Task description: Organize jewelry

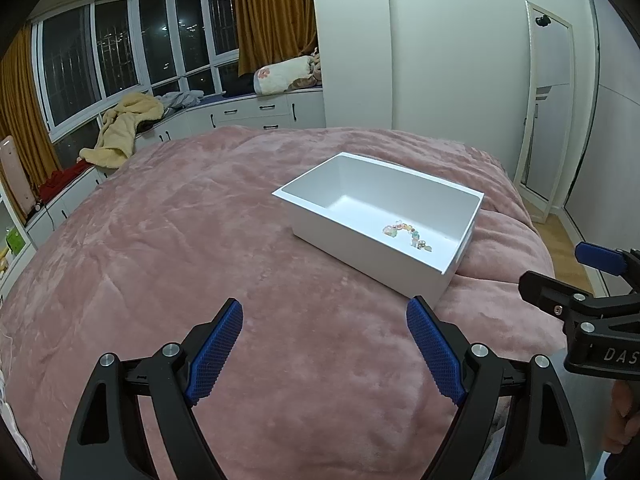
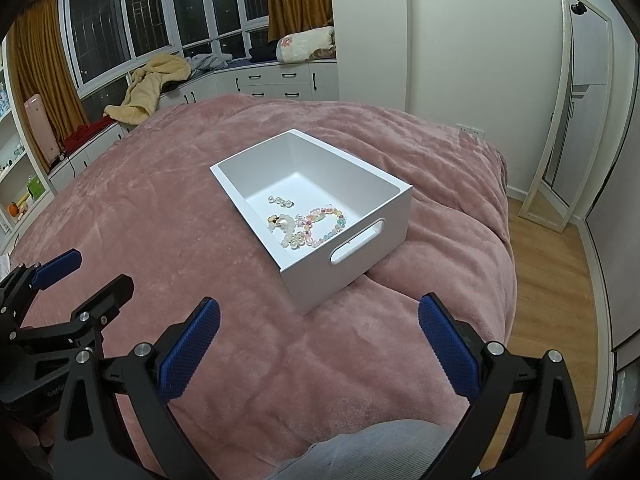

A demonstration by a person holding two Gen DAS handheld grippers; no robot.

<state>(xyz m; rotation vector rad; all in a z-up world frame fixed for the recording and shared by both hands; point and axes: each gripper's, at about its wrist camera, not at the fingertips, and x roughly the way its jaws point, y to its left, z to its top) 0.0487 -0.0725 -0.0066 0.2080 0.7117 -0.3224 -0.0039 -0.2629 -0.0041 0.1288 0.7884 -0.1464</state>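
A white open box (image 2: 372,200) with a handle slot stands on the pink bed cover; it also shows in the left wrist view (image 1: 420,268). Inside lie a coloured bead bracelet (image 2: 326,220), a short pearl piece (image 2: 282,201) and a pearl piece with a gold part (image 2: 286,232). In the left wrist view only some coloured beads (image 1: 408,236) show above the near wall. My left gripper (image 1: 324,328) is open and empty, short of the box. My right gripper (image 2: 320,324) is open and empty, just before the box's near corner.
The pink bed cover (image 2: 160,208) spreads all around the box. The left gripper (image 2: 60,284) shows at the left of the right wrist view. A mirror (image 2: 568,120) leans on the right wall. Window-seat drawers (image 2: 276,84) with clothes lie beyond the bed.
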